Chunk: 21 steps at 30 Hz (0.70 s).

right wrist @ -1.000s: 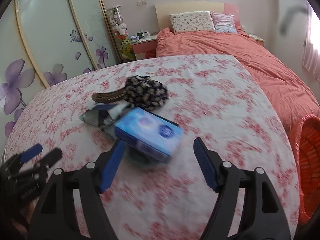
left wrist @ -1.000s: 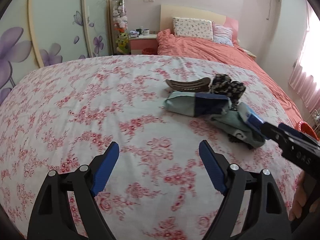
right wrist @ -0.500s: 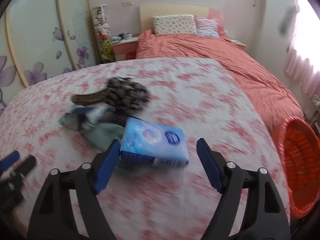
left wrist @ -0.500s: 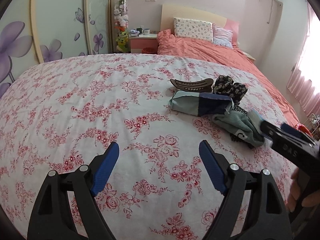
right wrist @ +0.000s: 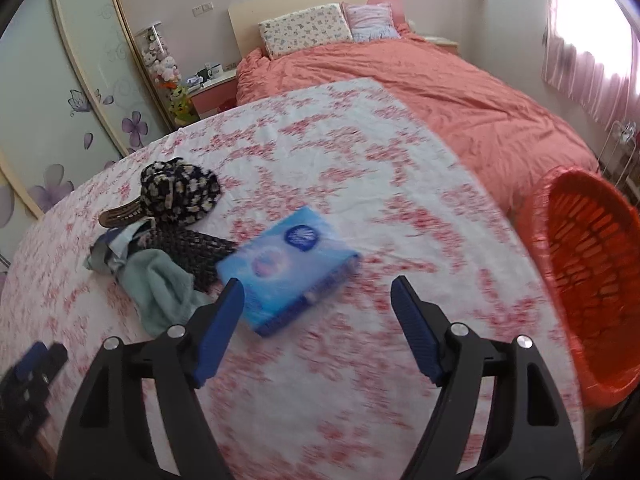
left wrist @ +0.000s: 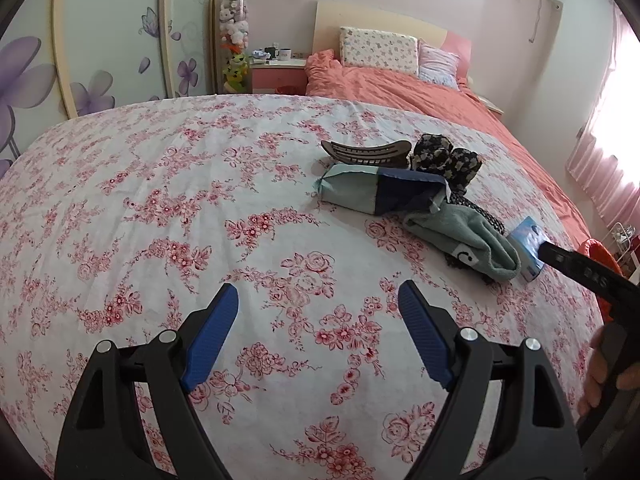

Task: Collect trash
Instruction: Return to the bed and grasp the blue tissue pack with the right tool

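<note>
The glossy blue rectangular tissue pack (right wrist: 286, 266) is lying flat on the floral pink-and-white bedspread (left wrist: 168, 208), its near corner just beside the left fingertip of my right gripper (right wrist: 316, 308), whose blue-padded fingers are standing wide apart with nothing between them. The pack's far-left end is touching the crumpled pale-green cloth (right wrist: 160, 280) and a dark knitted piece (right wrist: 192, 244); behind those are lying a black-and-cream patterned bundle (right wrist: 180, 190) and a brown curved hair clip (right wrist: 120, 212). In the left wrist view only a sliver of the pack (left wrist: 528, 240) is showing past the cloth, beside a folded mint-and-navy fabric roll (left wrist: 376, 192). My left gripper (left wrist: 318, 316) is hovering over bare bedspread, well apart from the pile, fingers spread and empty. The orange plastic slatted basket (right wrist: 592, 264) is sitting off the bed's right edge. I am judging this to be the approach to the pack, with no grasp made yet. The next move calls for me shifting the right gripper left and forward so the pack sits between the fingers, straddling its narrower width, closing without snagging the green cloth, then carrying it right to the basket.
</note>
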Tool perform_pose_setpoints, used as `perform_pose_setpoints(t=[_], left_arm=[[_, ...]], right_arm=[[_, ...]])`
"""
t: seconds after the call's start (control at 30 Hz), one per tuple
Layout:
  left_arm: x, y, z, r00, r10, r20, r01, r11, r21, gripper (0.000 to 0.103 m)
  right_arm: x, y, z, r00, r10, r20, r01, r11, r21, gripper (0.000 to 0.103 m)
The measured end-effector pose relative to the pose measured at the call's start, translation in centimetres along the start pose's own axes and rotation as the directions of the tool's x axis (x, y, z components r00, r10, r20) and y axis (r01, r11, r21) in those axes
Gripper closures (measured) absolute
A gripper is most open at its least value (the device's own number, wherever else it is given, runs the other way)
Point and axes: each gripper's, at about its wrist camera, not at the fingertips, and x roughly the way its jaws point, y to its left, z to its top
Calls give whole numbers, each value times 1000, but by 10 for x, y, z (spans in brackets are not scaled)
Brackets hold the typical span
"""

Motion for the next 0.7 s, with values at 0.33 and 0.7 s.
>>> perform_pose_setpoints(t=[0.33,0.7], left_arm=[[4,2,-2,1000,4,-11,-4,1000,2,22],[9,-3,-2,1000,-2,-24,2,1000,2,22]], right_arm=[[3,-21,-10,989,-149,3,148,989,20,38],[7,-13,11,998,-55,39,53,997,47,25]])
